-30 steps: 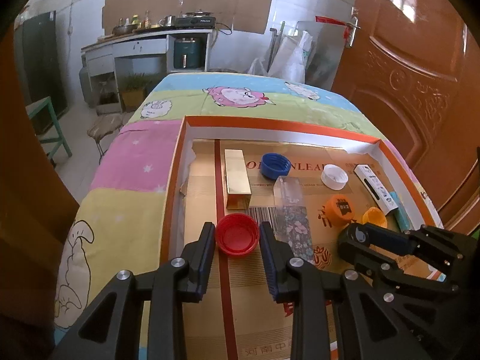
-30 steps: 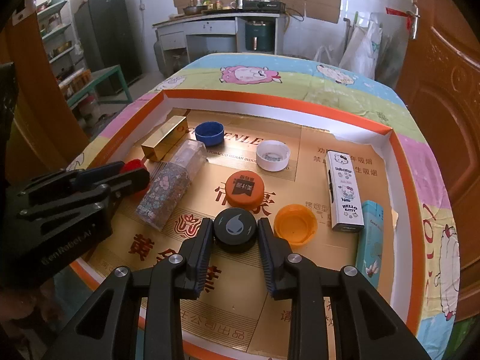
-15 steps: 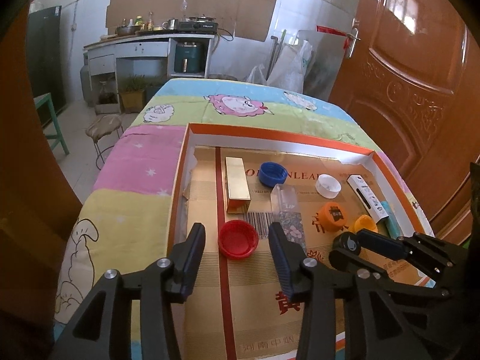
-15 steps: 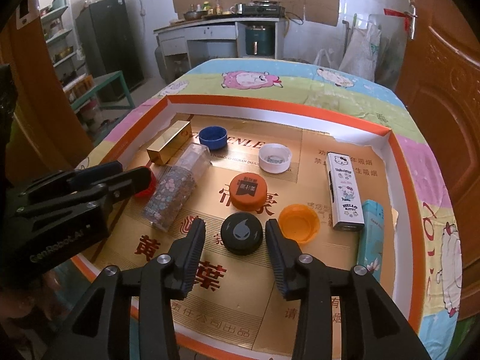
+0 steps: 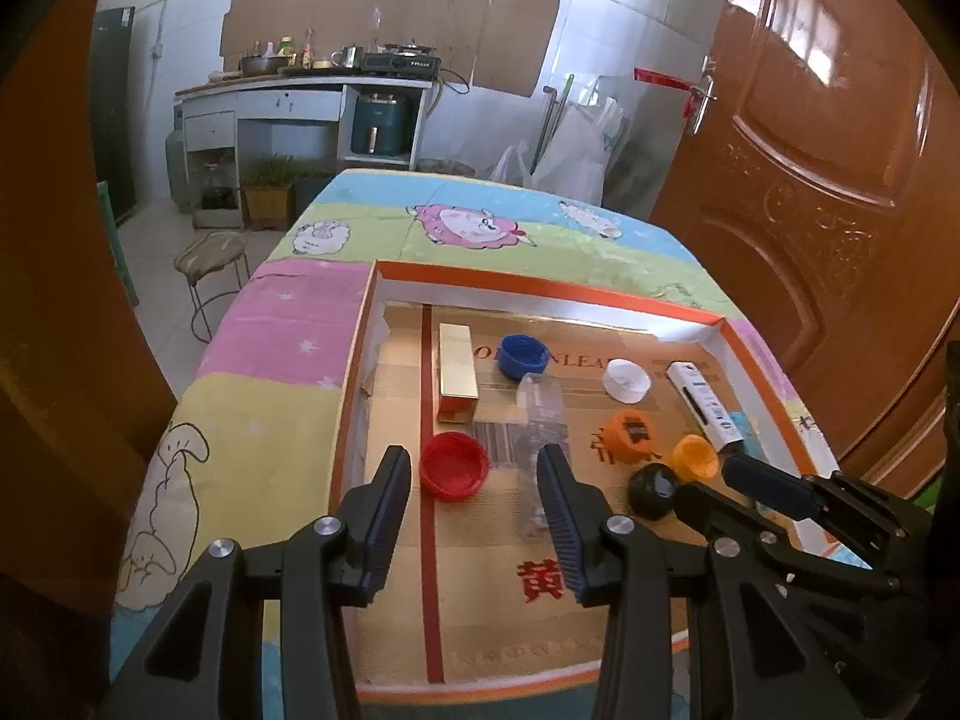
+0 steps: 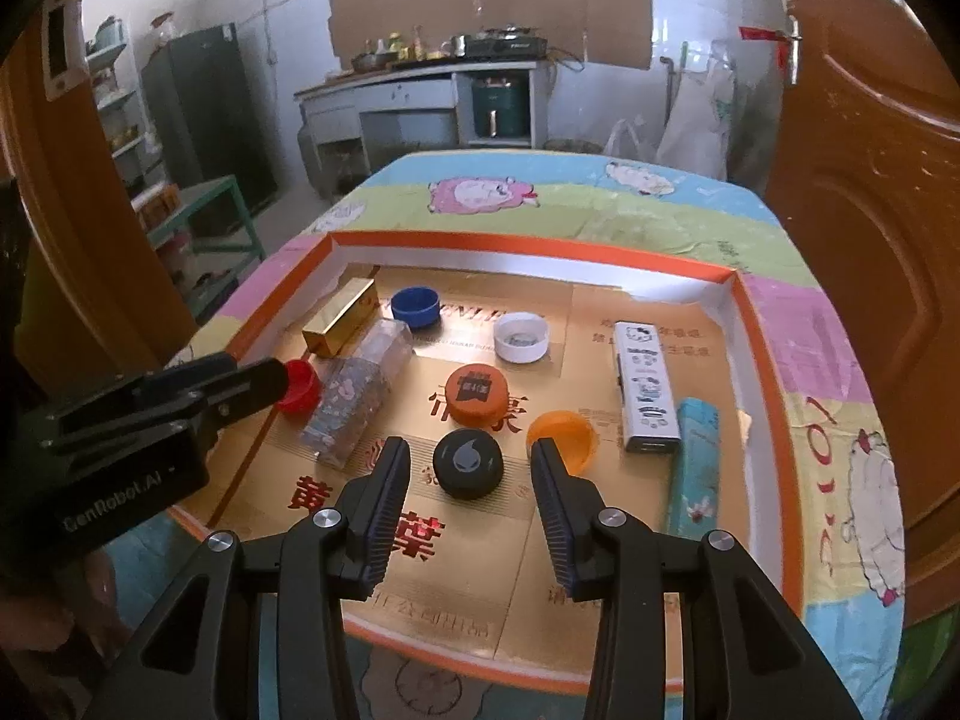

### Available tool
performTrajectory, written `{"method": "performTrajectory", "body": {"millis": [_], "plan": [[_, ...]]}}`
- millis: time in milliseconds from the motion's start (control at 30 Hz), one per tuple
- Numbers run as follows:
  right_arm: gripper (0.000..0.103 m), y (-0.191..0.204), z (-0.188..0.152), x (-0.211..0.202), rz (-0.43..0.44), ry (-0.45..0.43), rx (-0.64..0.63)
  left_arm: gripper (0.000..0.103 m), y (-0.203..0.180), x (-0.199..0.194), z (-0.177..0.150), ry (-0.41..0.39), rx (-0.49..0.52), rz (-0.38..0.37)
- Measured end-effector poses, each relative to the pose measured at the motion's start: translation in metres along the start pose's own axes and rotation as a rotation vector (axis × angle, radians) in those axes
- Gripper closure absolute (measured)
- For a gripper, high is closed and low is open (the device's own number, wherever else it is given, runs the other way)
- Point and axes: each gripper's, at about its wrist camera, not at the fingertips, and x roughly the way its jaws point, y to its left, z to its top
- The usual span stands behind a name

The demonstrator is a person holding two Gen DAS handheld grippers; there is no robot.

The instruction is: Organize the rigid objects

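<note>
Right gripper [image 6: 471, 468]: jaws apart, gripping nothing.
Black cap [image 6: 468, 470]: lower centre, lying between the fingertips.
Orange cup [image 6: 563, 438]: just right.
Tray [image 6: 768, 360]: orange-rimmed.

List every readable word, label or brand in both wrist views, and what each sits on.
"GenRobot.AI": side of the left gripper body.
"LEA", part of a larger word: printed floor of the cardboard tray, past the blue cap.
Large red Chinese characters: tray floor, near edge.
Print on the white box, the orange lid's black label, the barcode: too small to read.
</note>
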Motion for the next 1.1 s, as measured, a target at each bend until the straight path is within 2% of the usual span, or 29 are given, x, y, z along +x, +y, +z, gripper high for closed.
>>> {"method": "performTrajectory", "body": {"millis": [433,1033,1100], "plan": [[0.060,0.004,-0.016,-0.046,-0.045,-0.054,0.049,0.059,-0.017,-0.046,-0.016,-0.045,0.022,0.007],[0.059,0.026,-0.048,-0.128,-0.102,-0.157,0.084,0.059,-0.035,-0.134,-0.047,-0.183,0.025,0.046],[0.059,0.031,-0.054,-0.137,-0.107,-0.166,0.080,0.059,-0.037,-0.146,-0.052,-0.207,0.028,0.072]]}}
